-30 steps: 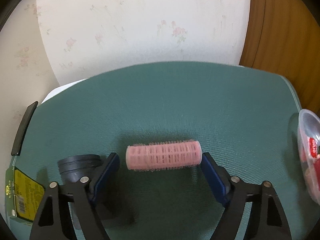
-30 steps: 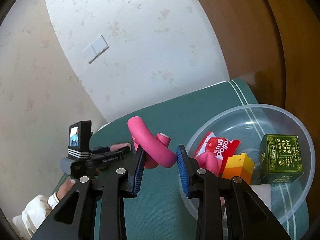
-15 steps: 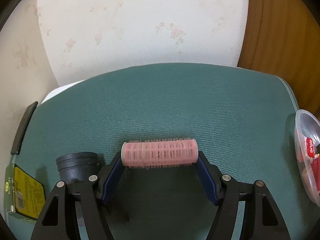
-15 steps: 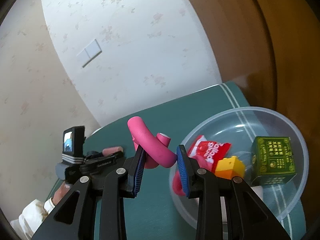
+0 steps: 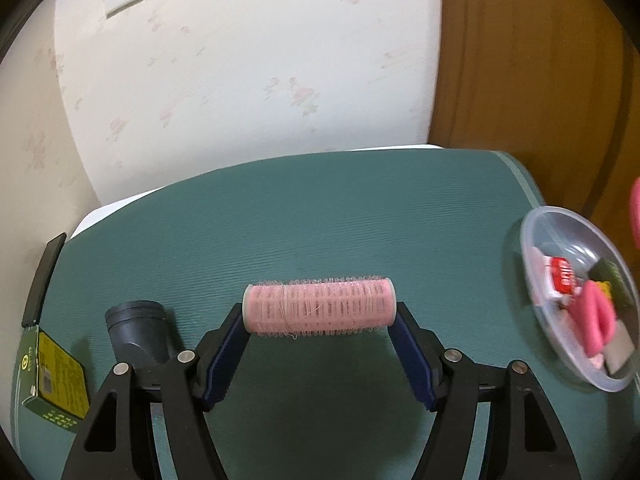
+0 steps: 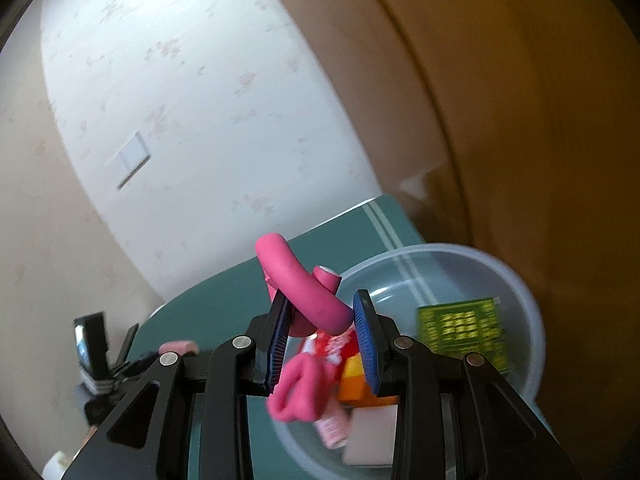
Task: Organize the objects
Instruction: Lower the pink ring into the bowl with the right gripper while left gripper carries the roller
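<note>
My left gripper [image 5: 319,322] is shut on a pink hair roller [image 5: 320,307], gripped end to end and lifted above the green mat [image 5: 312,220]. In the right wrist view my right gripper [image 6: 320,316] is shut on a twisted pink foam curler [image 6: 306,290], held over the near rim of a clear plastic bowl [image 6: 520,280]. The bowl holds a green box [image 6: 464,330], a red packet, an orange block and another pink foam curler [image 6: 300,390]. The same bowl [image 5: 532,240] sits at the right edge of the left wrist view.
A dark grey plastic funnel-shaped piece [image 5: 138,330] and a green and yellow box [image 5: 54,380] lie on the mat to my left. A black flat item [image 5: 42,280] rests at the mat's left edge. Wallpapered wall and a wooden door stand behind.
The left gripper closed on the pink roller and lifted it off the mat. The right gripper carried the foam curler right, over the bowl, and tilted.
</note>
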The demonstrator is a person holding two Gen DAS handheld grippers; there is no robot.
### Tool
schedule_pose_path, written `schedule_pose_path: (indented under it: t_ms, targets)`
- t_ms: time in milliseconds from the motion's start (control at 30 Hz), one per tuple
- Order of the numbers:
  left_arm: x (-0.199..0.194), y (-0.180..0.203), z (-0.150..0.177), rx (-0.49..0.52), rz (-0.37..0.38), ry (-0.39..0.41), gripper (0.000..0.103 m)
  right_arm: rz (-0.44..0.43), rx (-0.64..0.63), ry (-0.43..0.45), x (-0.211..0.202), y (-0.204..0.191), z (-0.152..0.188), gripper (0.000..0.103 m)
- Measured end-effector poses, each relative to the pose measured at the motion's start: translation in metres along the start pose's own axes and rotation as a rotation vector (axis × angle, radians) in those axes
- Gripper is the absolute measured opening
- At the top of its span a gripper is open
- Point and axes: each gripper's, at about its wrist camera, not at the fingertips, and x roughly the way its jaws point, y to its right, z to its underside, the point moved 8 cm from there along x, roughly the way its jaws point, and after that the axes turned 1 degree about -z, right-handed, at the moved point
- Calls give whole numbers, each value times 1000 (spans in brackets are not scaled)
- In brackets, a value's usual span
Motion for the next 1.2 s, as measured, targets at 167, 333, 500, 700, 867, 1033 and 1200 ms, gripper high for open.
schedule_pose_path:
  t_ms: [167,333,500,700,867,1033,1200]
  targets:
    - [-16,21,-1,18,42,24,73,60,48,6,1,23,-7,33]
    - [-31,43,-3,50,79,51,73,92,69,-12,7,35,-7,33]
    - [-41,58,-4,73,109,65,73,110,63,-39,16,39,-1,33]
    - [-49,74,-2,90,130,69,73,110,69,-68,28,43,5,34]
    - [-55,87,0,108,144,72,73,85,88,-90,33,42,8,43]
    - [-58,99,0,123,158,75,73,83,86,-58,26,41,6,46]
    - [-59,115,1,149,175,74,73,86,113,-34,18,44,3,46]
